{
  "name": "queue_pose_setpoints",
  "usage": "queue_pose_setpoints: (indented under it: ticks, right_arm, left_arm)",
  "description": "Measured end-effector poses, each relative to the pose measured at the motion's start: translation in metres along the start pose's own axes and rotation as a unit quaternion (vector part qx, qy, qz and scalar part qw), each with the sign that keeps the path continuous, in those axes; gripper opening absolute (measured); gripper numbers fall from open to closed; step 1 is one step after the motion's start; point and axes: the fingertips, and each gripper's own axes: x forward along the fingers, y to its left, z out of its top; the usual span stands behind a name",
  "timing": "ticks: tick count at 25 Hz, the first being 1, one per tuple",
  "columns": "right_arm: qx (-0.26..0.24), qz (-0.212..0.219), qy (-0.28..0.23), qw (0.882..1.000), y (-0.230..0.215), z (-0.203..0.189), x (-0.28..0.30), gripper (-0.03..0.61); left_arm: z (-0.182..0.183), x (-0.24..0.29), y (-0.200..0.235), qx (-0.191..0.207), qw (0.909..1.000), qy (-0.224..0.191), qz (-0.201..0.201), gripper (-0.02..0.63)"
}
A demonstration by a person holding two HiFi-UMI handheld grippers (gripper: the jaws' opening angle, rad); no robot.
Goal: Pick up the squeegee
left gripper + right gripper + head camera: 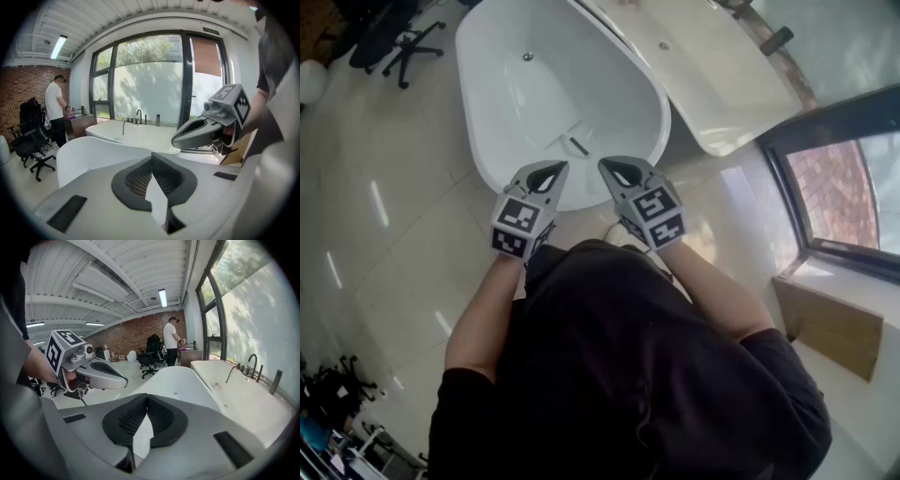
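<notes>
The squeegee (573,142), pale with a dark handle, lies inside the white bathtub (487,112) on the slope near its closer rim. Both grippers hover side by side over that rim, just short of the squeegee. My left gripper (553,170) is shut and holds nothing; in its own view the dark pads (161,178) meet at the tip. My right gripper (613,167) is also shut and holds nothing, its pads (157,420) touching. Each gripper shows in the other's view: the right gripper (206,129) and the left gripper (96,372). The squeegee is hidden in both gripper views.
A second long white tub (712,66) with taps runs along the window (844,187) at the right. A person (55,110) stands by a counter far off. Office chairs (408,42) stand on the tiled floor at the left. A wooden box (830,323) sits under the window.
</notes>
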Motion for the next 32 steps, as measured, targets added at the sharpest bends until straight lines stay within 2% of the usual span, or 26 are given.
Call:
queue_pose_setpoints:
  ticks: [7, 12, 17, 20, 26, 29, 32]
  right_arm:
    - [0.014, 0.024, 0.021, 0.999, -0.031, -0.010, 0.027, 0.014]
    - [0.031, 0.017, 0.045, 0.998, -0.048, -0.019, 0.062, 0.020]
    - [0.056, -0.002, 0.078, 0.995, -0.068, -0.022, 0.122, 0.064]
    - [0.067, -0.015, 0.105, 0.992, -0.086, -0.034, 0.159, 0.064]
    - [0.094, -0.034, 0.178, 0.979, -0.109, -0.092, 0.250, 0.144]
    - [0.097, -0.037, 0.213, 0.971, -0.123, -0.135, 0.285, 0.170]
    - [0.095, -0.037, 0.243, 0.965, -0.137, -0.174, 0.319, 0.170]
  left_arm:
    - [-0.003, 0.036, 0.024, -0.001, 0.9996, 0.021, 0.019, 0.002]
    - [-0.020, 0.060, 0.047, -0.004, 0.9990, 0.043, 0.005, 0.002]
    - [-0.040, 0.092, 0.096, -0.015, 0.9978, 0.061, -0.019, 0.002]
    - [-0.052, 0.120, 0.127, -0.019, 0.9969, 0.070, -0.030, 0.002]
    - [-0.111, 0.175, 0.205, -0.052, 0.9945, 0.087, -0.027, 0.002]
    - [-0.147, 0.205, 0.222, -0.075, 0.9922, 0.098, -0.020, 0.002]
    - [-0.183, 0.234, 0.230, -0.093, 0.9893, 0.112, -0.014, 0.002]
